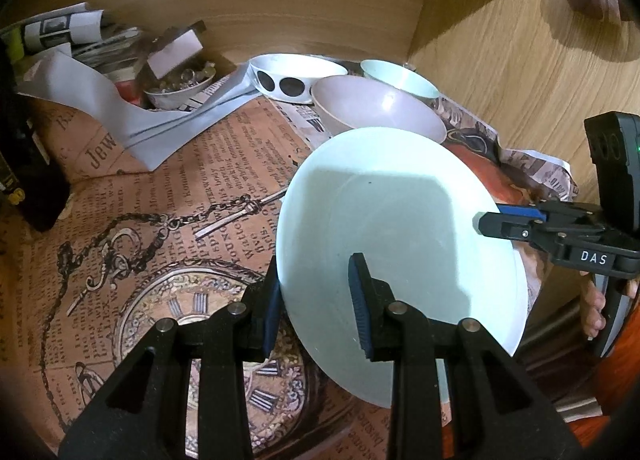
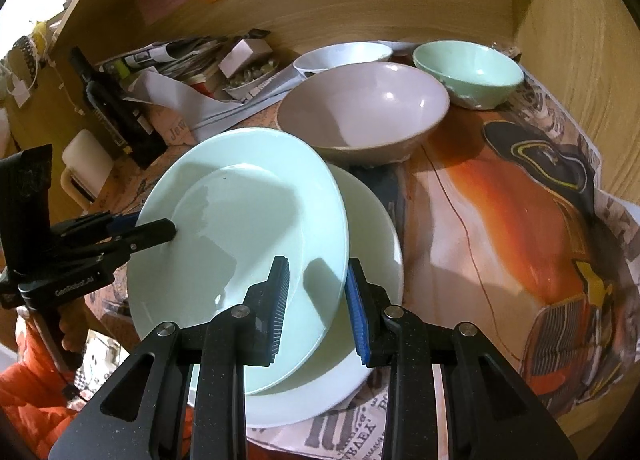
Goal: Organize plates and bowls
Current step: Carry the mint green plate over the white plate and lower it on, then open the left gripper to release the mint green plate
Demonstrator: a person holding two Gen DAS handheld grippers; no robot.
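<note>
Left tool (image 1: 316,300), right tool (image 2: 316,300) spread, straddling rim of glossy round mint plate (image 2: 240,220), tilted atop white plate (image 2: 360,340).

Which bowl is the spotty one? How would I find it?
Look to the back wooden wall, past the mint plate both grippers straddle. Three bowls sit there: the spotty bowl is leftmost, white with big black dots outside, unlike the plain pinkish bowl and mint bowl.

Wooden shelf (image 2: 568,60) lined with printed newspaper (image 2: 500,228); bowls, white plate (image 2: 376,228) on paper.
</note>
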